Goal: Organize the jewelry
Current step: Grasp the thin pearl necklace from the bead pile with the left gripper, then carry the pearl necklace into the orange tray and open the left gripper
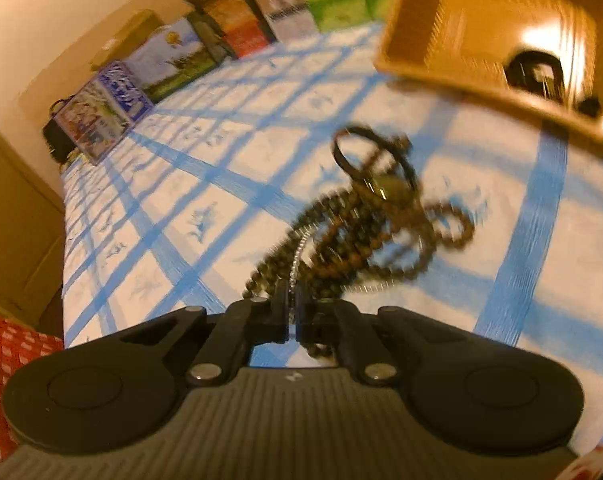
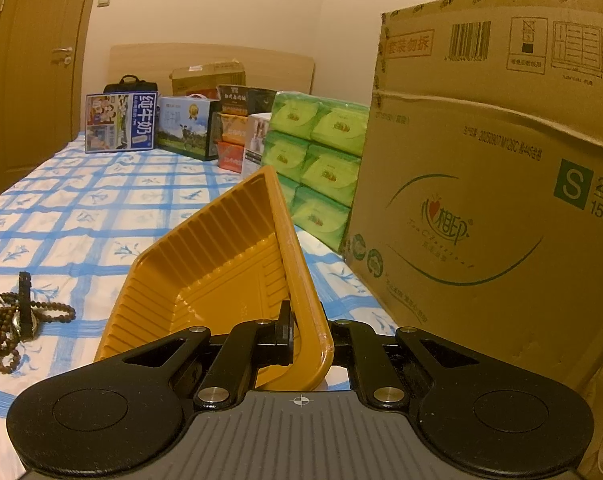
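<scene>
On the bed: blue-checked sheet [image 1: 205,184] with a tangle of jewelry.
Jewelry: brown bead strands [image 1: 365,236] piled with a dark ring-shaped piece [image 1: 343,148], lying near the tray; picture is blurred.
Left gripper [image 1: 292,312]: jaws closed together on a thin silver chain [image 1: 297,256] that leads into the pile.
Right gripper [image 2: 301,340]: closed on the rim of the yellow tray [image 2: 221,264], which is tilted up.
Behind: cardboard box [image 2: 501,184], green tissue packs [image 2: 321,152].
</scene>
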`<state>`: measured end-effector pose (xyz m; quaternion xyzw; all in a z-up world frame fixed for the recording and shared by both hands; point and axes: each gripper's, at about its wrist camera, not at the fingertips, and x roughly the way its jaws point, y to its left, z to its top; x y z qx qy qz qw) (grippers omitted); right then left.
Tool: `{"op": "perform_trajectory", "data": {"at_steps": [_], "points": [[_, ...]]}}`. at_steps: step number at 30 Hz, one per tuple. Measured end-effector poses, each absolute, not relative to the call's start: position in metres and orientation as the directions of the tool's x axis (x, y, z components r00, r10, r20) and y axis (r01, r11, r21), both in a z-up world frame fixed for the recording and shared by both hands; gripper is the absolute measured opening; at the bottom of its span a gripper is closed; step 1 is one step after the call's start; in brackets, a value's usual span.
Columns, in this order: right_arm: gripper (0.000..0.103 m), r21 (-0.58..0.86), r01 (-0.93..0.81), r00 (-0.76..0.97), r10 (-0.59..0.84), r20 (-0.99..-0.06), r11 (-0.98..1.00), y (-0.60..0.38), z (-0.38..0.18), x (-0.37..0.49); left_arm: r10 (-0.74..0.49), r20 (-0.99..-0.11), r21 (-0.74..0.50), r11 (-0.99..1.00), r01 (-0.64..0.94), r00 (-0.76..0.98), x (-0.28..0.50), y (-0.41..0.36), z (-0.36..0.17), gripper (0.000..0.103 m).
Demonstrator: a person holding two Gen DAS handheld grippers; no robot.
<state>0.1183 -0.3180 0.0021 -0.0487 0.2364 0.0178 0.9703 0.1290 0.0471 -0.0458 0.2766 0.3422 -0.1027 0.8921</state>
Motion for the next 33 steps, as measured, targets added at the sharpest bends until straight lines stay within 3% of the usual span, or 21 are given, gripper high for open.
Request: {"op": "perform_trajectory", "data": {"at_steps": [19, 33], "points": [[0.008, -0.088, -0.064, 0.890, 0.017, -0.455, 0.994, -0.313, 0.007, 0.115, -0.066, -0.438, 0.407, 0.875, 0.263, 0.896, 0.126, 0.048, 0.082, 0.002], [0.008, -0.089, -0.068, 0.892, 0.020, -0.452, 0.994, -0.311, 0.009, 0.114, -0.126, -0.336, 0.419, 0.868, 0.267, 0.934, 0.132, 0.041, 0.144, 0.002]]}}
